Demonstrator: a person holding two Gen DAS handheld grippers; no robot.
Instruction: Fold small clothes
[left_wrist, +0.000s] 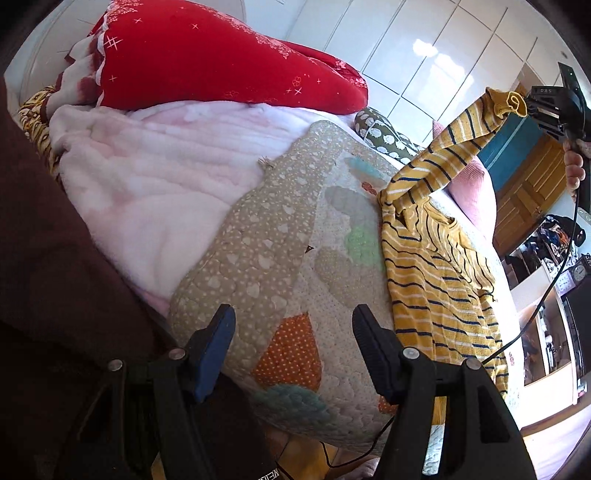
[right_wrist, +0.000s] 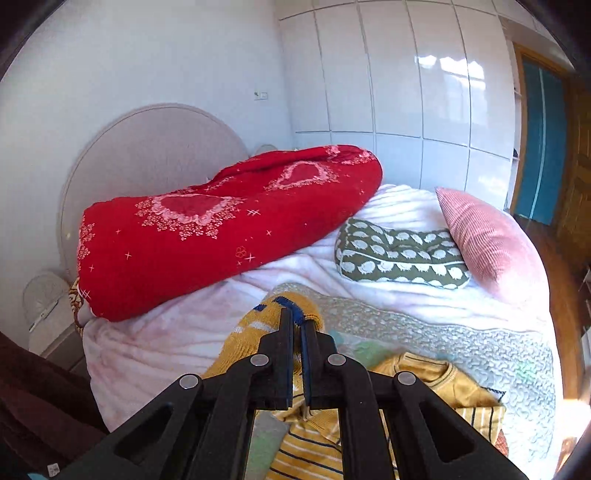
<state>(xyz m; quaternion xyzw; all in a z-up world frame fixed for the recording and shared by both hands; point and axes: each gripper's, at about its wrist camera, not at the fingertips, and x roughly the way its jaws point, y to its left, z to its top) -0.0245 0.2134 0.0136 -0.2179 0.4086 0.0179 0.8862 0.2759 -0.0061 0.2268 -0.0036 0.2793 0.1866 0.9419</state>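
Fabric of the yellow striped shirt (left_wrist: 439, 280) lay on the patchwork quilt (left_wrist: 280, 258), its sleeve lifted toward two o'clock, pinched by the right gripper (right_wrist: 297, 325); the left gripper (left_wrist: 293, 347) gaped, holding nothing.

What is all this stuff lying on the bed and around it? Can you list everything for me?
Striped top: one, mustard with navy and white stripes, on the quilt, its sleeve lifted.
Patchwork quilt: one, beige with coloured patches, over the bed.
Fleece blanket: one, pale pink, under the quilt.
Red duvet: one, red with pink hearts, rolled by the headboard.
Patterned cushion: one, olive and white, on the bed.
Ribbed pillow: one, pink, beside the cushion.
Wardrobe: one, glossy white, behind the bed.
Left tool: open, above the quilt.
Right tool: shut on the sleeve.
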